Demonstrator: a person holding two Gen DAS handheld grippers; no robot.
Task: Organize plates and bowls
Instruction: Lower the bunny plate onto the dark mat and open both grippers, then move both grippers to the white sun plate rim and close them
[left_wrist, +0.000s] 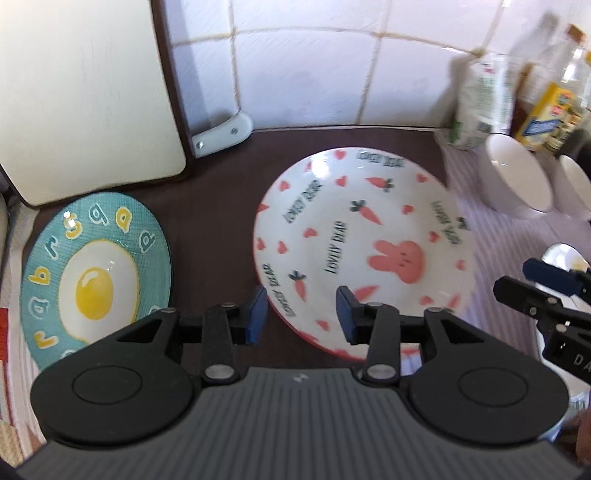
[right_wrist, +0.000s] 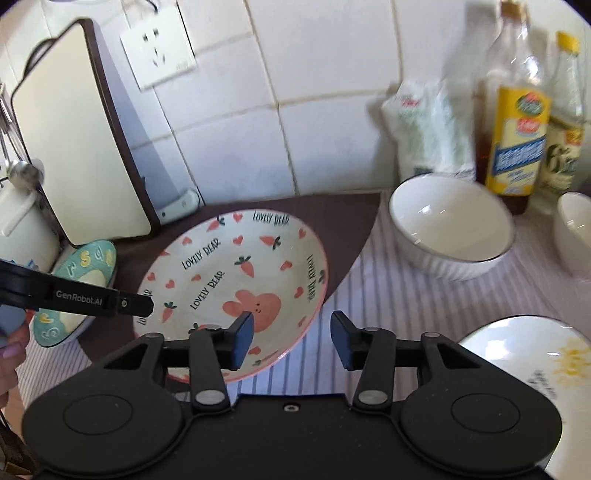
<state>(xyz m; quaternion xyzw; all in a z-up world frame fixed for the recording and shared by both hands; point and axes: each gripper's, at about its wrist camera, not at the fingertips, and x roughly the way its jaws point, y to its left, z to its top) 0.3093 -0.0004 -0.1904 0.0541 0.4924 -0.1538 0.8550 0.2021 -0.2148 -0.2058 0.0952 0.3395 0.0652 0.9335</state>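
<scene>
The rabbit plate (left_wrist: 364, 245) lies flat on the worktop (left_wrist: 207, 206) before both grippers, left (left_wrist: 301, 314) and right (right_wrist: 291, 339), fingers wide and empty; probably stiff, glazed, slippery and breakable, best pinched at its rim.

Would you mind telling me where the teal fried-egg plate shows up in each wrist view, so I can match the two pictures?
Left wrist view: the teal fried-egg plate fills the left side, left of the left gripper, below the cutting board.
Right wrist view: it sits small at the far left edge, partly hidden by the other gripper's arm.
Shared landmark: the bunny plate, just right of it in both.
</scene>
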